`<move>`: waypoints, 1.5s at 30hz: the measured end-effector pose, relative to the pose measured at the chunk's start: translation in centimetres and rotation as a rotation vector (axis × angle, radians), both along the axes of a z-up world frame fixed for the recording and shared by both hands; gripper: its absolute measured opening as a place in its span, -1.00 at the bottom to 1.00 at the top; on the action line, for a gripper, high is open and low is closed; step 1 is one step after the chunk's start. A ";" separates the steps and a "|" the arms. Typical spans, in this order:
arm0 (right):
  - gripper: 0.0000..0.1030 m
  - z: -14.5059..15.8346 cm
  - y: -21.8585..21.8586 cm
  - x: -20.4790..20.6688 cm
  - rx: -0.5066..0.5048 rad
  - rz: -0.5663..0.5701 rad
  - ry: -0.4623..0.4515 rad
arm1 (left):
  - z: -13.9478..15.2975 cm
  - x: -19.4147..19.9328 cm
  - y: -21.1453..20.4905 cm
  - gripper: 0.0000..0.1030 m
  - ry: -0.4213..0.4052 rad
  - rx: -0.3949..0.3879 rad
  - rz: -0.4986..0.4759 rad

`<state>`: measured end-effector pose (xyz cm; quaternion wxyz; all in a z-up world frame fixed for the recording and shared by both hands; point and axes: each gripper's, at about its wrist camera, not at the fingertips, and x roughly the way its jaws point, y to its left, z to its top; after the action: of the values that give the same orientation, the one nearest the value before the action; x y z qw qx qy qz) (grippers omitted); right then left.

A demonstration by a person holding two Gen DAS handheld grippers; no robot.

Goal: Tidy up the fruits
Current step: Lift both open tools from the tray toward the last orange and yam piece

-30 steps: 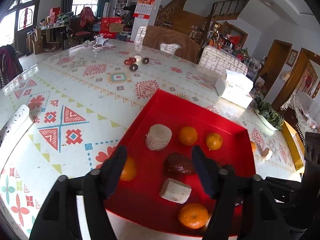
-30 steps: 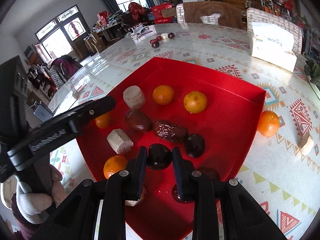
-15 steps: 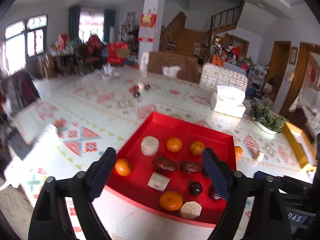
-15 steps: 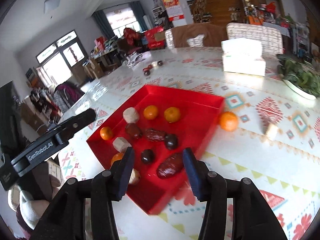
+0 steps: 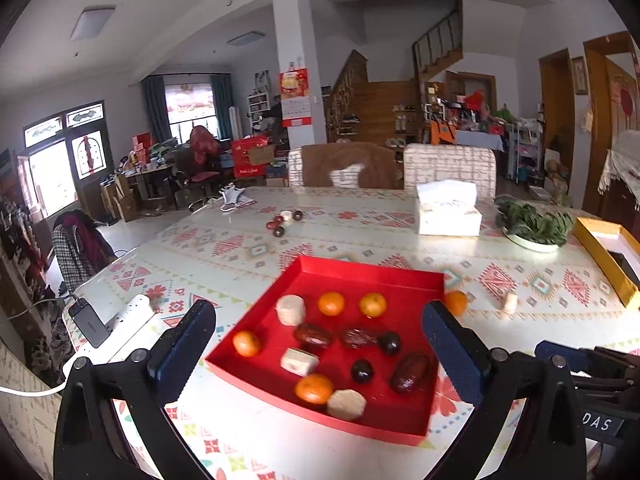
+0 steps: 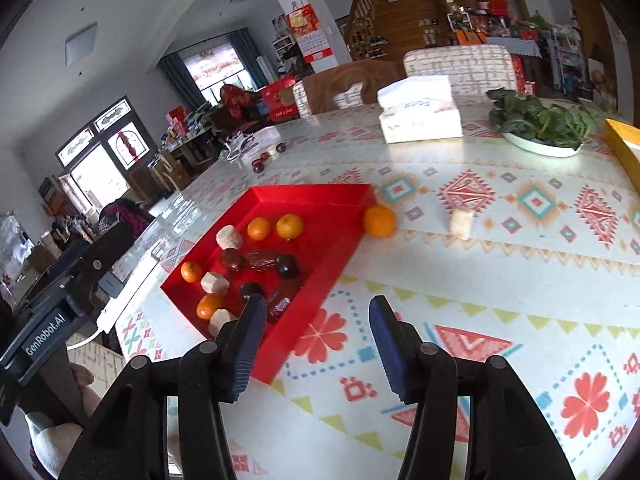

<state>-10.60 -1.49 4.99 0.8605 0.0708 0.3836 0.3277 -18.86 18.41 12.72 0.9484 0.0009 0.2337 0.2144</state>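
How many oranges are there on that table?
5. Four lie in the red tray: two at its far end, one by the left wall, one near the front. One sits outside its far corner.

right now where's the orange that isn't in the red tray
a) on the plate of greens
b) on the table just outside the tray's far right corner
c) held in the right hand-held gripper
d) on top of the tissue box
b: the stray orange sits on the table against the outside of the red tray at its far right corner, and both hand-held grippers are open and empty.
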 end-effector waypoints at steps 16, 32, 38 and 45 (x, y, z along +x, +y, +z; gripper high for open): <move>0.22 -0.5 -4.4 -0.6 0.028 -0.047 -0.012 | 0.6 0.1 -4.6 1.00 -0.003 0.054 -0.028; 0.25 -0.9 -5.6 -1.2 0.040 -0.059 -0.002 | 1.5 -0.8 -5.5 1.00 -0.046 0.077 -0.016; 0.26 -1.1 -5.9 -1.3 0.040 -0.064 0.004 | 1.2 -0.6 -5.8 1.00 -0.032 0.078 -0.025; 0.27 -1.5 -5.8 -1.1 0.035 -0.066 0.014 | 0.5 -0.1 -5.8 1.00 -0.003 0.066 -0.039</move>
<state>-11.72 -7.27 3.51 0.8668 0.1007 0.3812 0.3053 -18.93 12.63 13.21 0.9523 0.0362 0.2249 0.2032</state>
